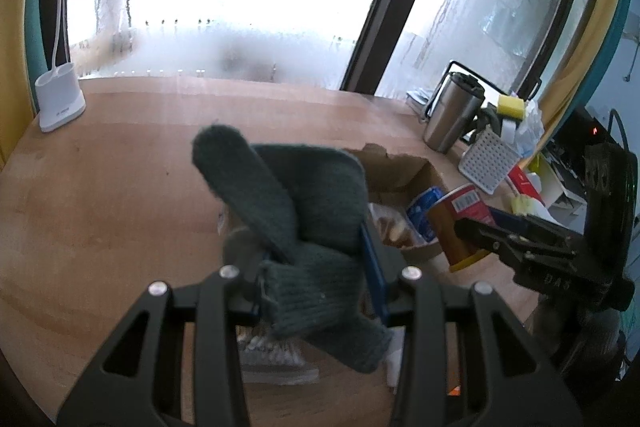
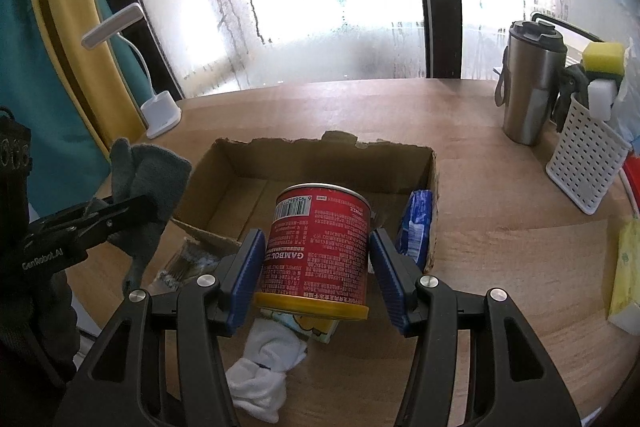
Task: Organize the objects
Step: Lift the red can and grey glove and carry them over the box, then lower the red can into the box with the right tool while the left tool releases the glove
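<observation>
1. The left hand-held gripper is clamped on a dark green knitted glove. The glove is lifted above the tabletop, and its fingers stick up and to the left.
2. In the right wrist view, the same glove is seen at the left, just beside the left wall of the cardboard box, pinched by the left hand-held gripper.
3. The right hand-held gripper holds a red can with a yellow lid between its 2 blue pads. The left pad touches the can; at the right pad a small gap seems to show, so I cannot tell if the grip is fully tight. The can is turned with the lid toward the camera and is at the near edge of the box.
4. Inside the open box, a blue packet leans on the right wall. The rest of the box floor is bare cardboard.
5. In front of the box, on the tabletop, lie a white sock, a small packet with a cartoon print and a clear bag of cotton swabs.
6. At the right stand a steel tumbler and a white perforated basket with a yellow sponge. A white desk lamp stands at the left near the window.
</observation>
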`<state>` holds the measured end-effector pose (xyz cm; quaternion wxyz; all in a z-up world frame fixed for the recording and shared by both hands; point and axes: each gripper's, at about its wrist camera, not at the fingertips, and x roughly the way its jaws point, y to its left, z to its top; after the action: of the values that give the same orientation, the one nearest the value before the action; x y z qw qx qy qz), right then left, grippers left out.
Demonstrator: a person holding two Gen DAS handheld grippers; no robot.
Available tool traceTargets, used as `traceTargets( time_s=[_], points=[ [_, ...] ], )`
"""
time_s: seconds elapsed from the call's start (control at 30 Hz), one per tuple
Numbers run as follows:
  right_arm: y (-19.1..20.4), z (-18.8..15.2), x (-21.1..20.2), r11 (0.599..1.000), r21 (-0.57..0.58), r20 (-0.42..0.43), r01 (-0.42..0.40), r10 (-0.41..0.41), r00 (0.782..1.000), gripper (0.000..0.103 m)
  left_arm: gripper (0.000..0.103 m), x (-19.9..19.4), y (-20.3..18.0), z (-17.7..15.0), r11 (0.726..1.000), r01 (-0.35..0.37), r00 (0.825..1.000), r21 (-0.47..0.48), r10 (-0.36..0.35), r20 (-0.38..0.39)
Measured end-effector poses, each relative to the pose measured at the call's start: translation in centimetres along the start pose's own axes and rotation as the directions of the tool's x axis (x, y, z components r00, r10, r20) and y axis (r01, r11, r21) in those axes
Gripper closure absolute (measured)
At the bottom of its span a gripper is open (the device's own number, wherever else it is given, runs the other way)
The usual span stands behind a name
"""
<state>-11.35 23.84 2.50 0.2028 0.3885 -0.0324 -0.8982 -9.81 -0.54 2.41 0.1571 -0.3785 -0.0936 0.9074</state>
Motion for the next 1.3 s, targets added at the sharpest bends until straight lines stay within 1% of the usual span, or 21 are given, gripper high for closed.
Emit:
traceTargets(
  time_s=[0.37, 0.5, 0.8, 1.3],
  points=[
    [-1.2, 0.8, 0.7, 1.000, 0.014, 0.008, -0.011, 0.011, 1.000, 0.046, 0.062, 2.4, -0.8, 1.4, 1.000, -0.001, 1.000, 0.000, 0.001, -0.012],
    [-1.7, 0.9, 0.9, 1.000, 0.025, 0.009, -0.015, 0.015, 1.000, 0.046, 0.062, 3.5, -0.6, 1.7, 1.000, -0.007, 1.000, -0.010, 0.006, -0.027],
    [-2.6, 1.2, 1.9, 0.999, 0.038, 0.004, -0.035, 0.035, 0.999, 0.046, 0.062, 5.5, -1.1, 3.0, 0.999, -0.030, 0.999, -0.017, 0.030, -0.032],
    [-3.9, 1.9, 3.2, 0.997, 0.054, 0.001, -0.058, 0.058, 0.998, 0.047, 0.062, 9.0, -0.9, 3.3, 0.998, -0.059, 0.995, -0.031, 0.056, -0.079]
  ],
)
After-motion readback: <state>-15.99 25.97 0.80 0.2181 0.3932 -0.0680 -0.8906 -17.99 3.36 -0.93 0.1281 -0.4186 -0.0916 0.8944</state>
